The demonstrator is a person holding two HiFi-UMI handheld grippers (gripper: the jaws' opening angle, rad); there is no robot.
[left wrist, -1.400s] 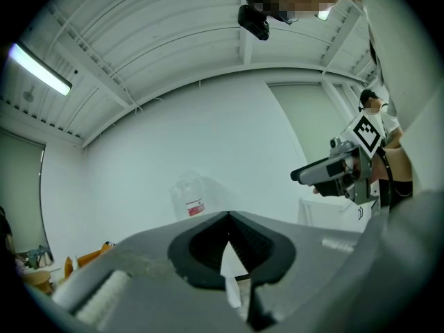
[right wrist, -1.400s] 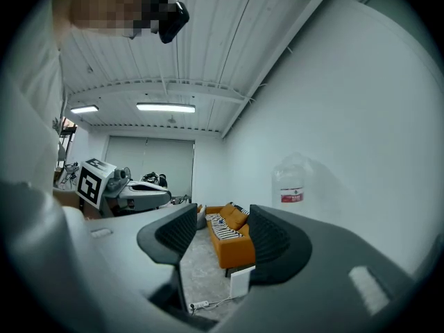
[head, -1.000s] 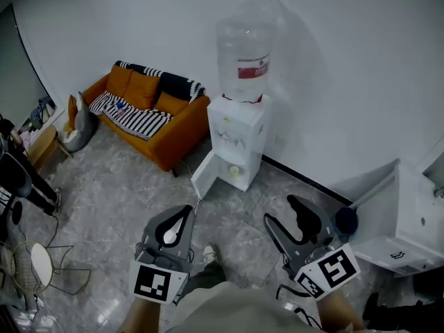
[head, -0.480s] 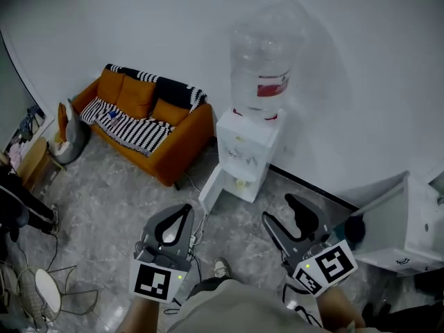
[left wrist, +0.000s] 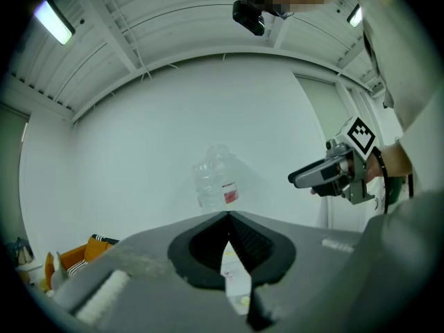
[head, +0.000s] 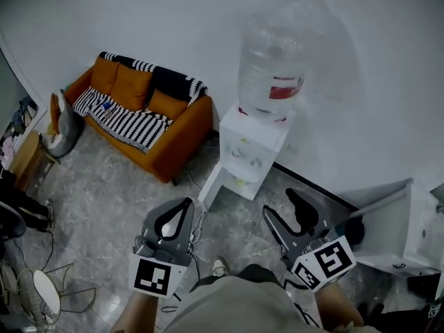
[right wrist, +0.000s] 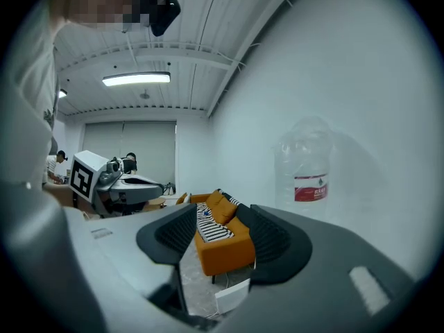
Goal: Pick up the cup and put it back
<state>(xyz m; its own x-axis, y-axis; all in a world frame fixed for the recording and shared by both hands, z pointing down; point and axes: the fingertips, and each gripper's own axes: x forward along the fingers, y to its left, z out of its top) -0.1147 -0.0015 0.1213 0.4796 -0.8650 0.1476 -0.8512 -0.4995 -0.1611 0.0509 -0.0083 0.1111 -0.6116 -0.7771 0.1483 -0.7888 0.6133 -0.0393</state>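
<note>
White water dispenser (head: 251, 139) ahead — small pale cup (head: 240, 182), prob., in its open lower compartment. Both well apart from it: left tool (head: 186, 203) tips together, empty; right tool (head: 279, 205) jaws apart, empty.

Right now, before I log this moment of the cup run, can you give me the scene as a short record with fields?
water dispenser: white, against the wall
bottle: large, clear, on top of the dispenser
lower door: open
sofa: orange, left of the dispenser in the head view
blanket: striped, on the sofa
left gripper: shut, empty
right gripper: open, nothing between the jaws
cup: none clearly visible
</note>
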